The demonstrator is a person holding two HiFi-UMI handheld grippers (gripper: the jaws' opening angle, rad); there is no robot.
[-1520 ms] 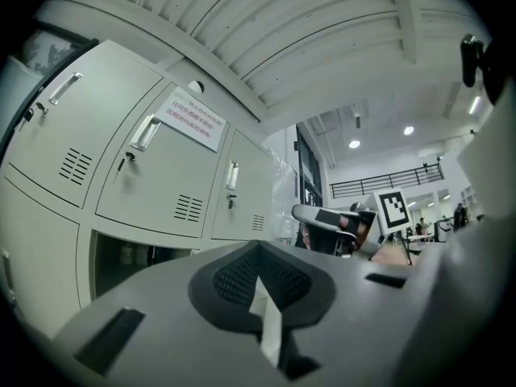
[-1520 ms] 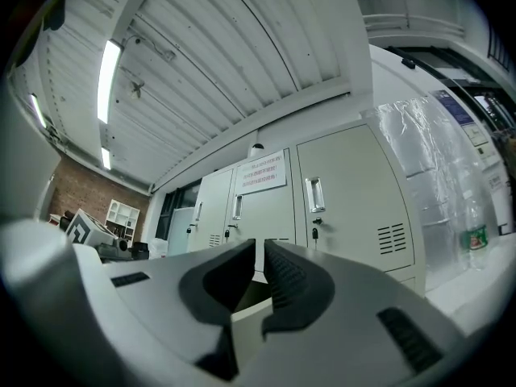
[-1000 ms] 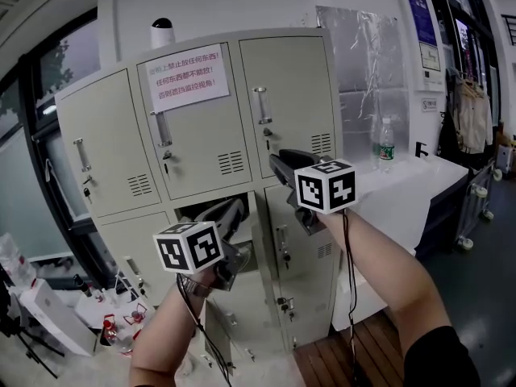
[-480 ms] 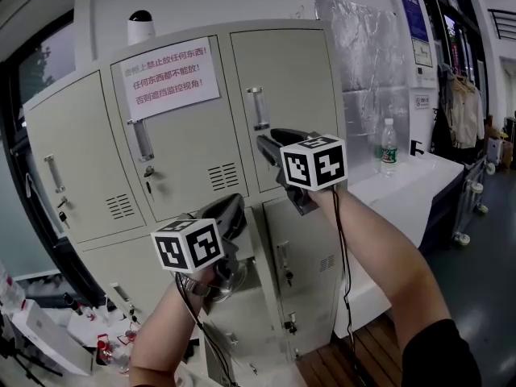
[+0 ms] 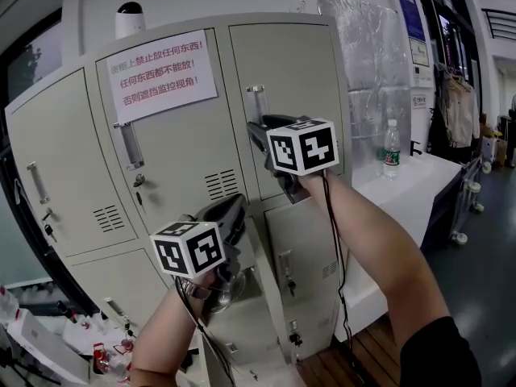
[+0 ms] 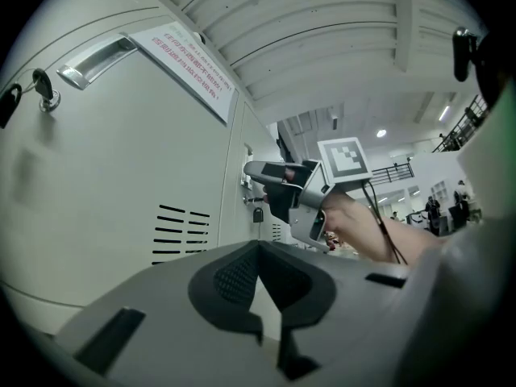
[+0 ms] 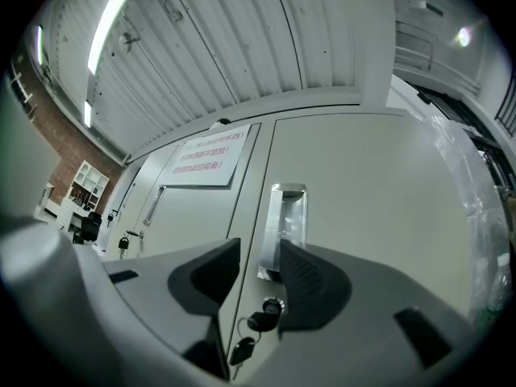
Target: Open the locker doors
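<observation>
Light: bright, even indoor | Source: ceiling strip lamp (image 7: 106,27), blown white in right gripper view | Shadows: soft, faint on locker doors (image 5: 282,87) below the handles | Distortion: heavy fisheye, black corners in both gripper views | Focus: nearest foreground blurred, head view sharp

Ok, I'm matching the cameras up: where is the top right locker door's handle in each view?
Head view: handle upper centre, just above the right gripper.
Left gripper view: handle small, mid-frame, beside that gripper's tip.
Right gripper view: handle dead centre, seen between the opening jaws, pads off it.
Shared landmark: the red-print notice.
</observation>
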